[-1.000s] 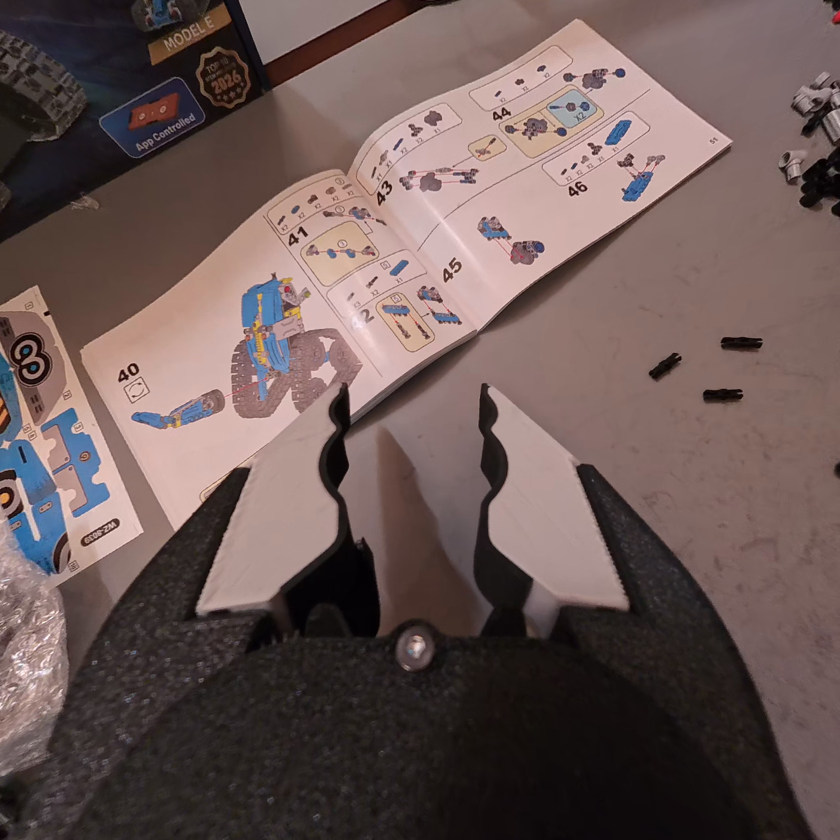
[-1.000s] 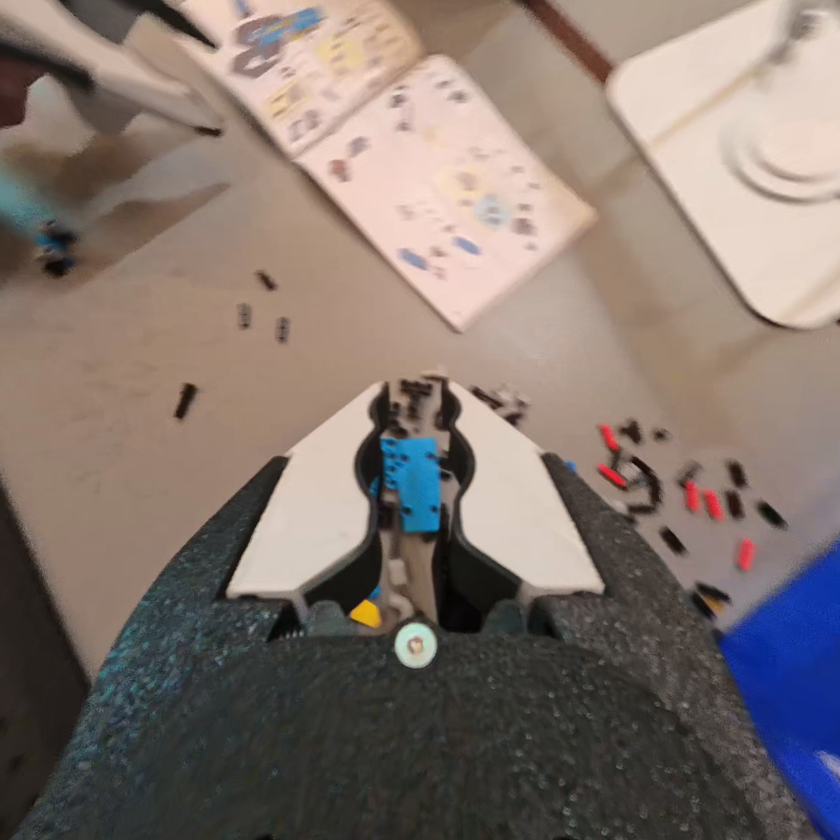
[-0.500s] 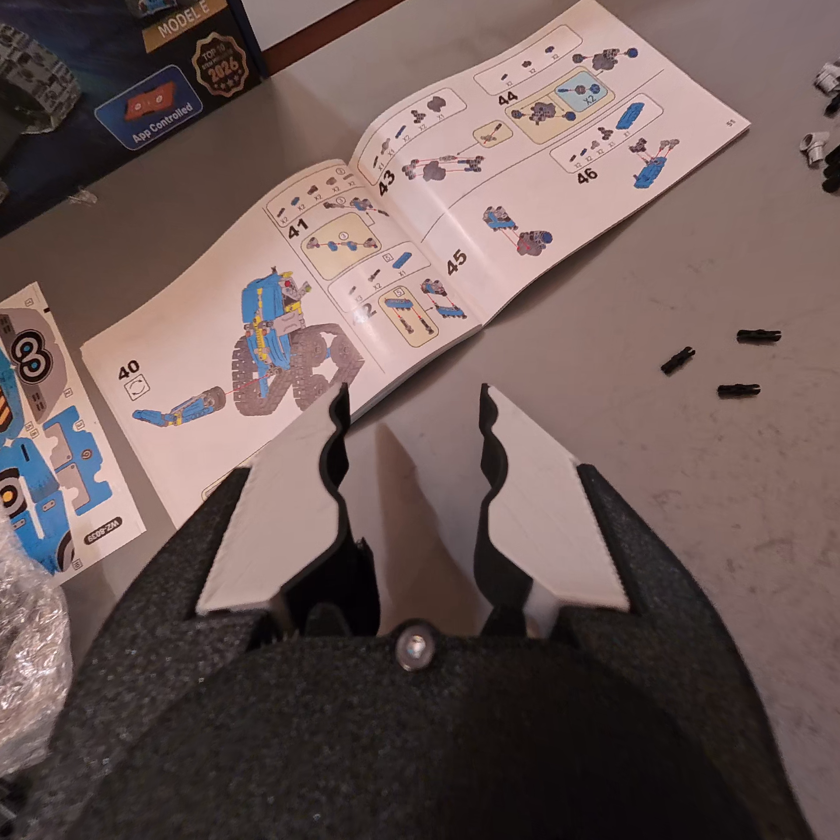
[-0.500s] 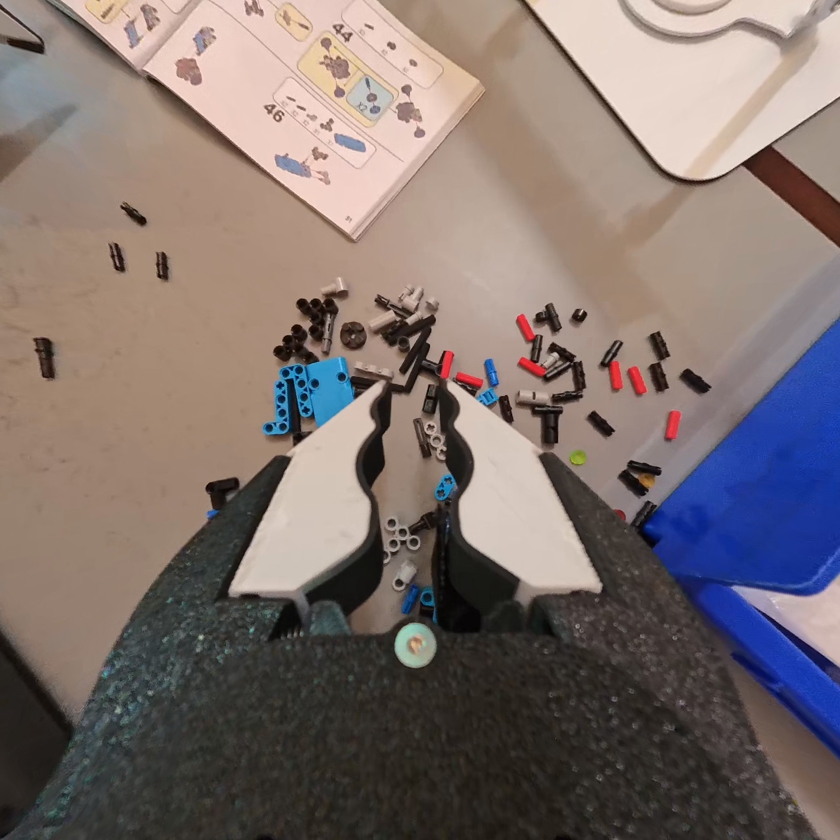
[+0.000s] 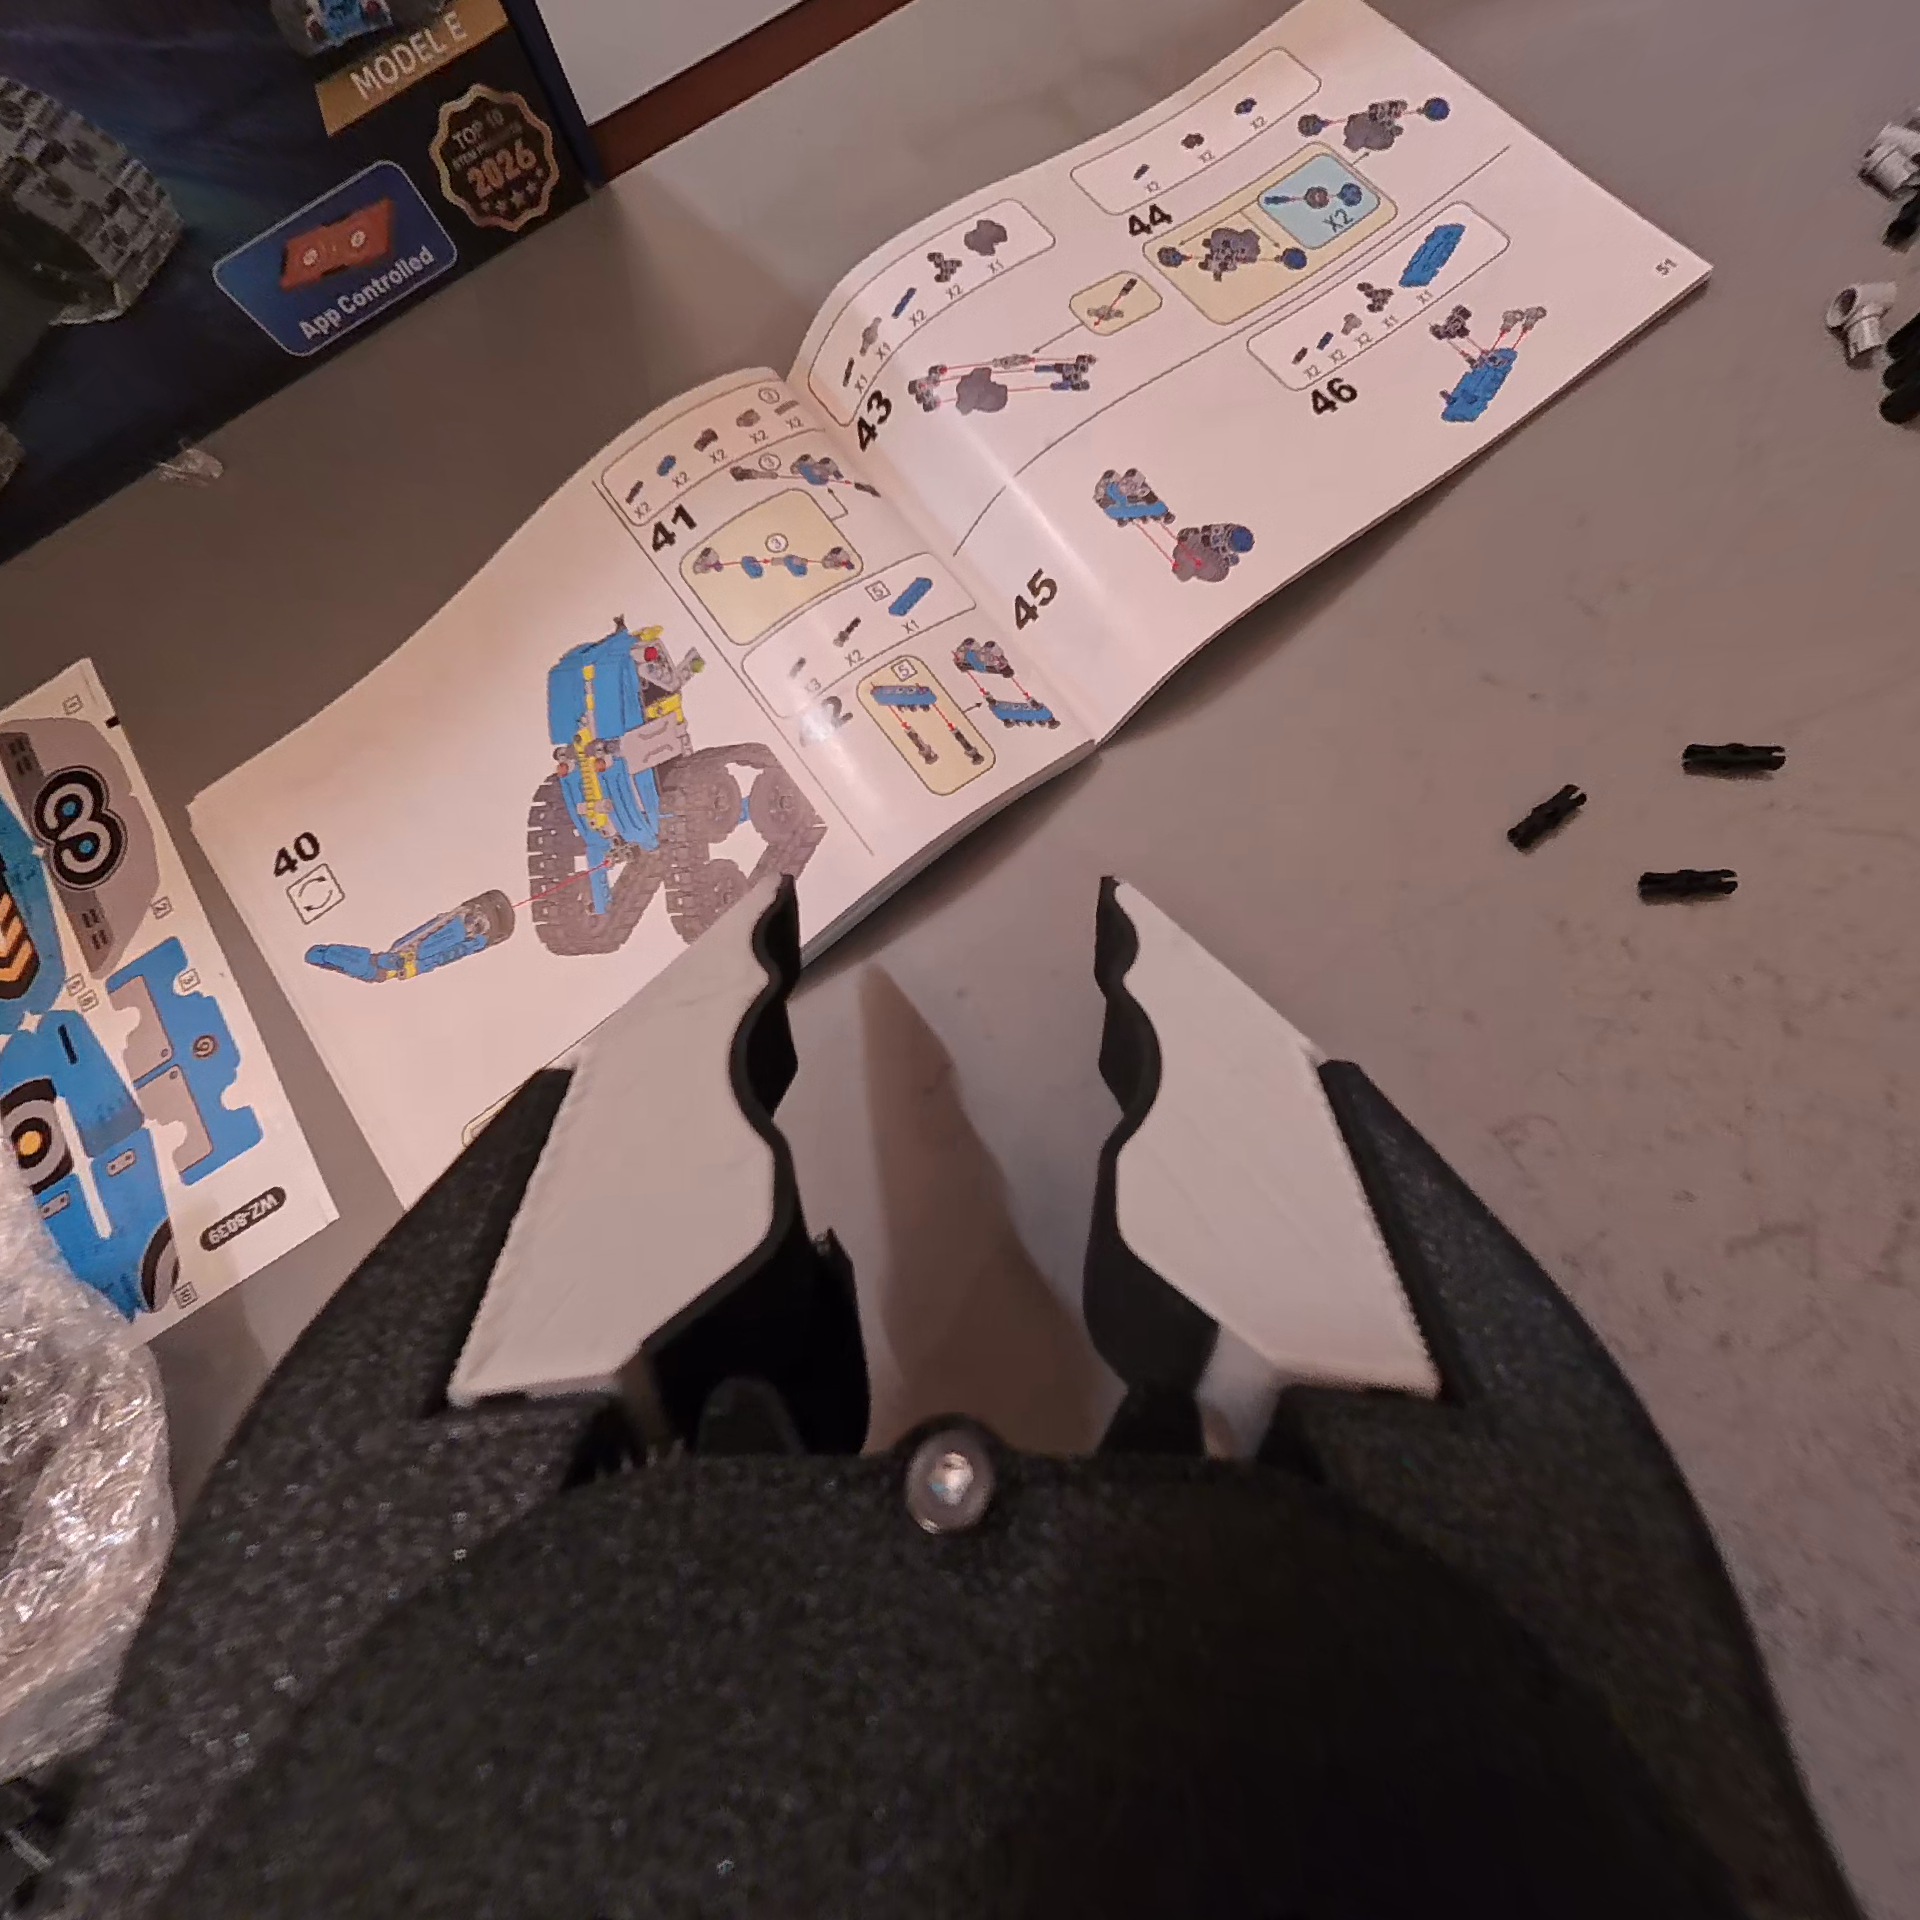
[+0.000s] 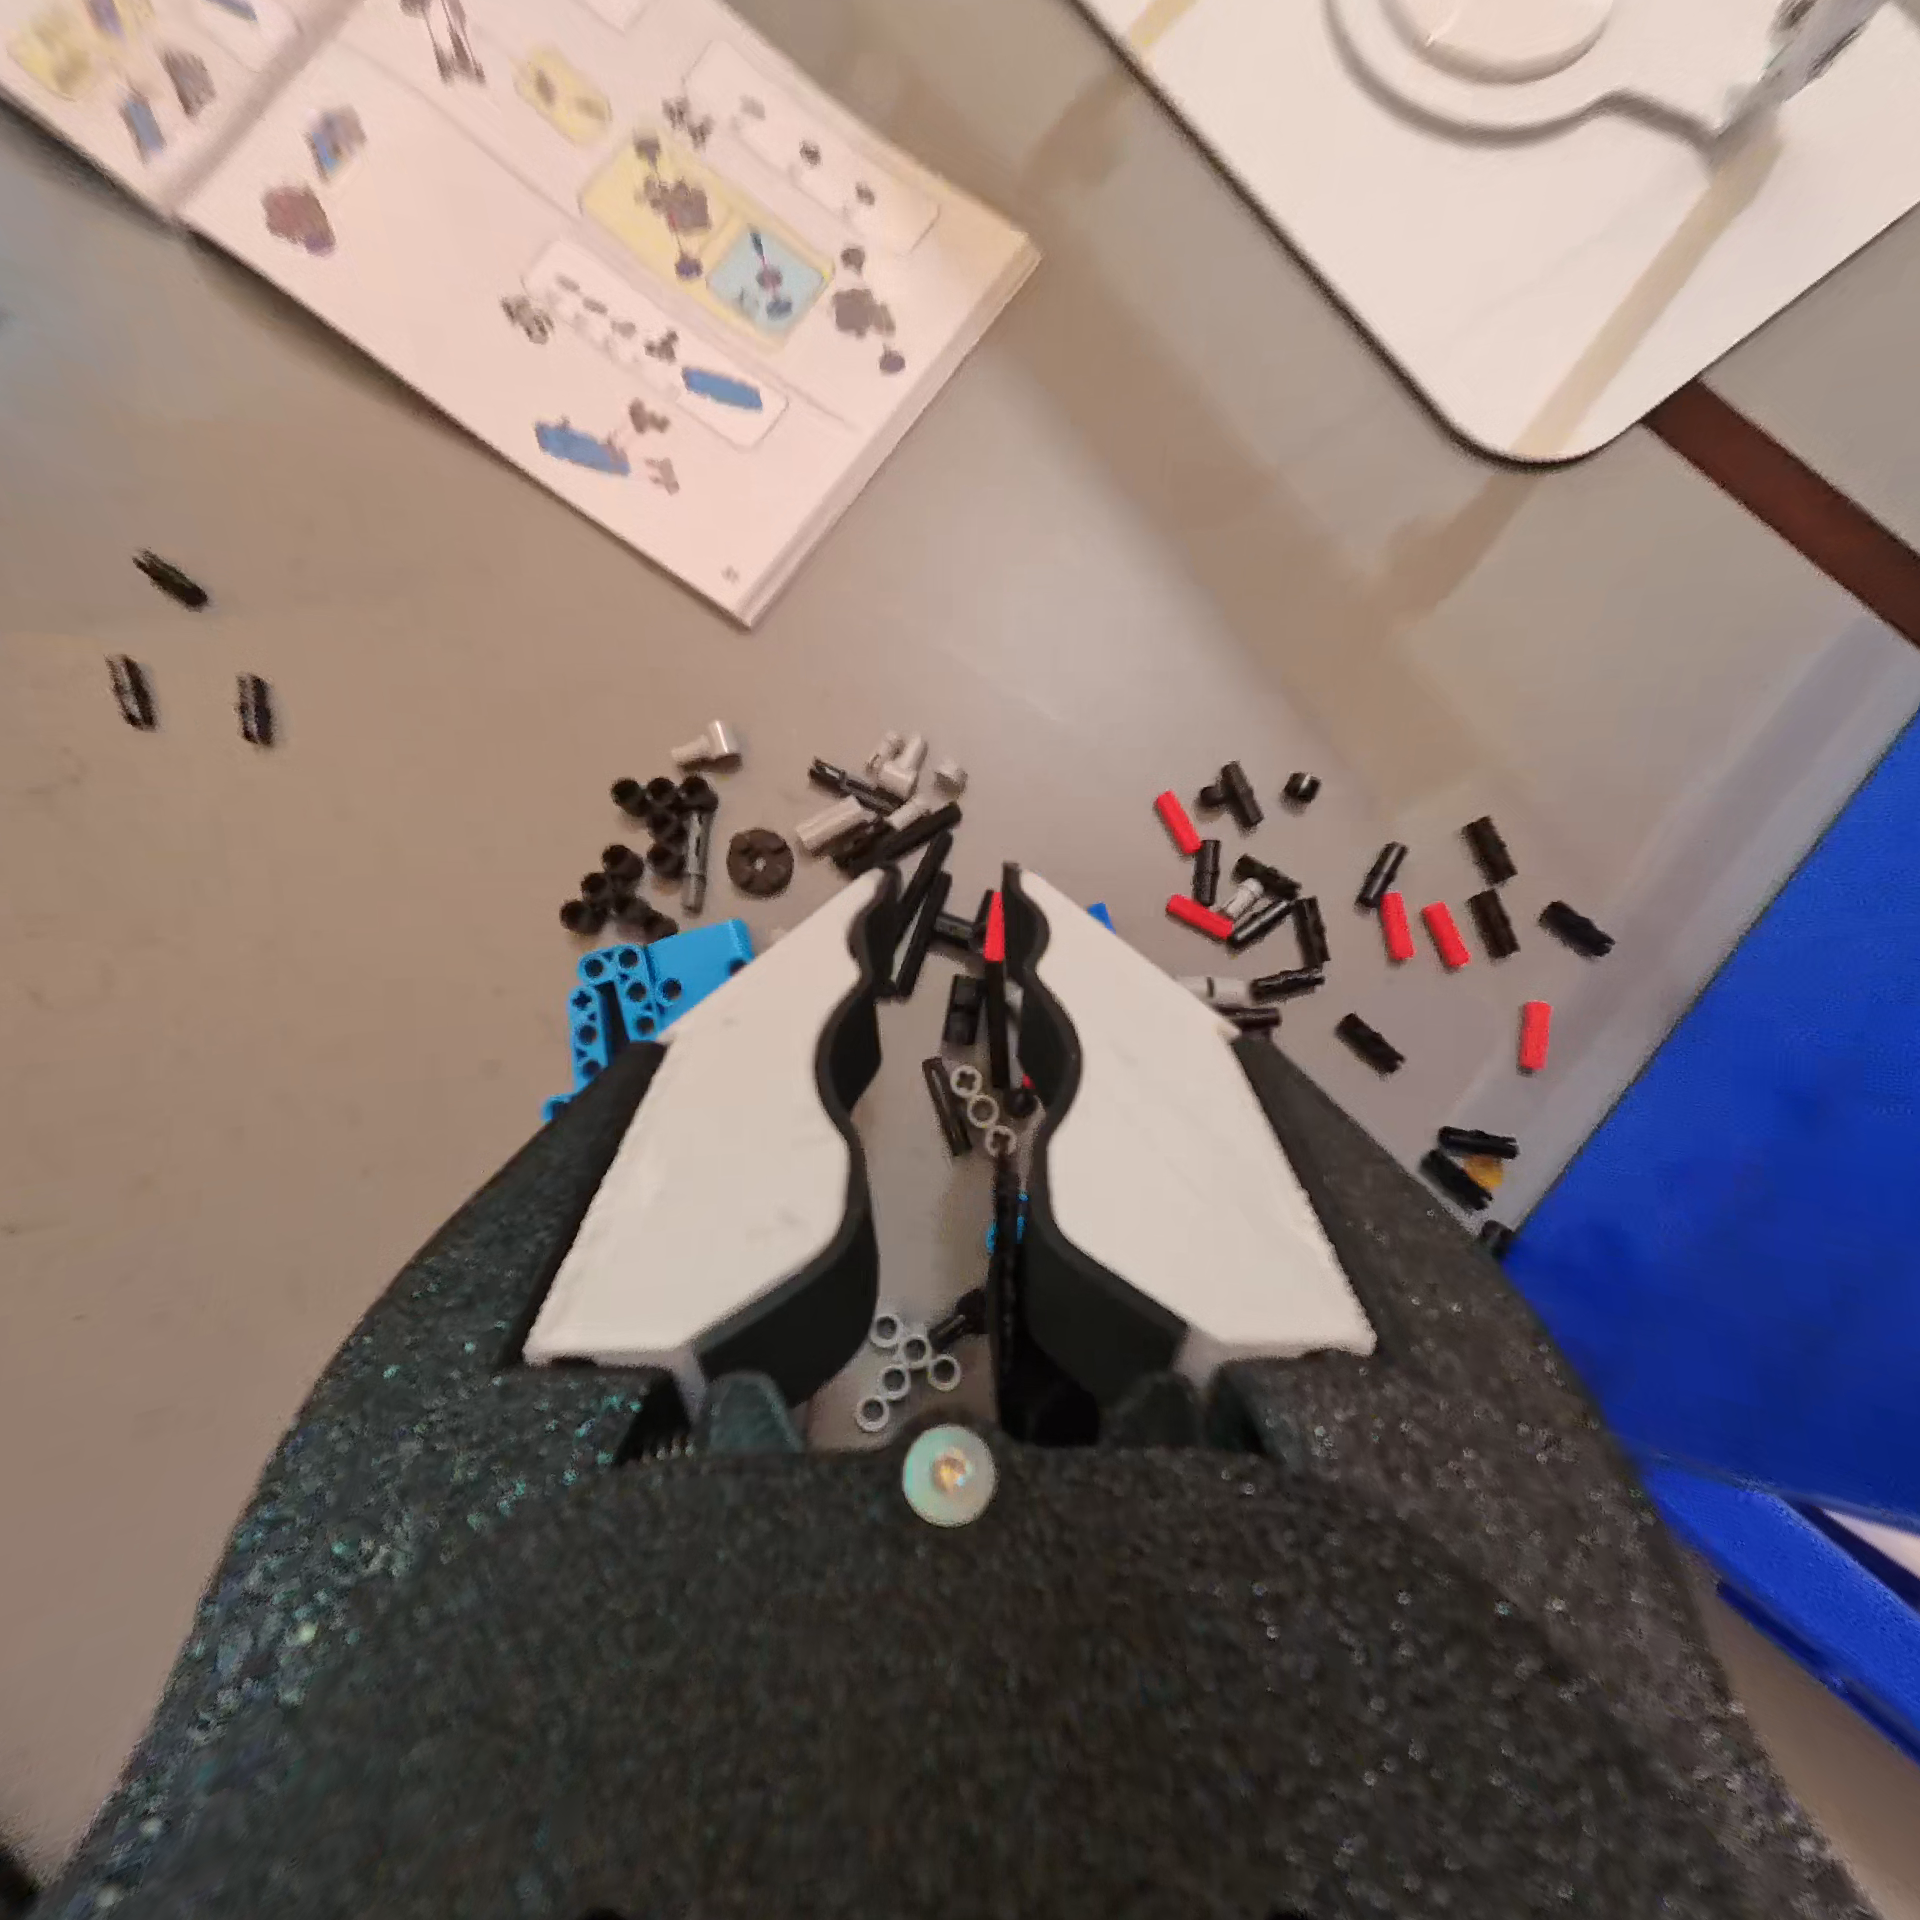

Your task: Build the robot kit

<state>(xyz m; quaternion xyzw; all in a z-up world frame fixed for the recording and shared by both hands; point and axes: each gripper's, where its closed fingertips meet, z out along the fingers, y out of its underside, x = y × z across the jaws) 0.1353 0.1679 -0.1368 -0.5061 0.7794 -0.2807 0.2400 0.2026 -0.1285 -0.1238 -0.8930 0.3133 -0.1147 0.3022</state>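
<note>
My left gripper (image 5: 948,902) is open and empty, held just above the grey table (image 5: 1455,1143) at the near edge of an open instruction booklet (image 5: 935,468). My right gripper (image 6: 948,881) is open with a narrow gap and hovers low over a pile of small building parts. Black pins (image 6: 920,914) and a red pin (image 6: 994,925) lie on the table between its fingers. A blue beam assembly (image 6: 665,977) lies just left of its left finger, partly hidden by it. More red pins (image 6: 1179,821) and black pins lie to the right.
A sticker sheet (image 5: 104,987), crinkled plastic wrap (image 5: 62,1507) and a dark product box (image 5: 260,156) sit on the left. Three loose black pins (image 5: 1688,883) lie apart on the table. A blue bin (image 6: 1766,1195) stands at the right, a white tray (image 6: 1507,260) behind it. My hands' fingertips stand some 30 cm from each other.
The right gripper held the blue assembly a second ago, has let it go onto the table, swung over the parts pile and come lower. The left gripper has barely moved.
</note>
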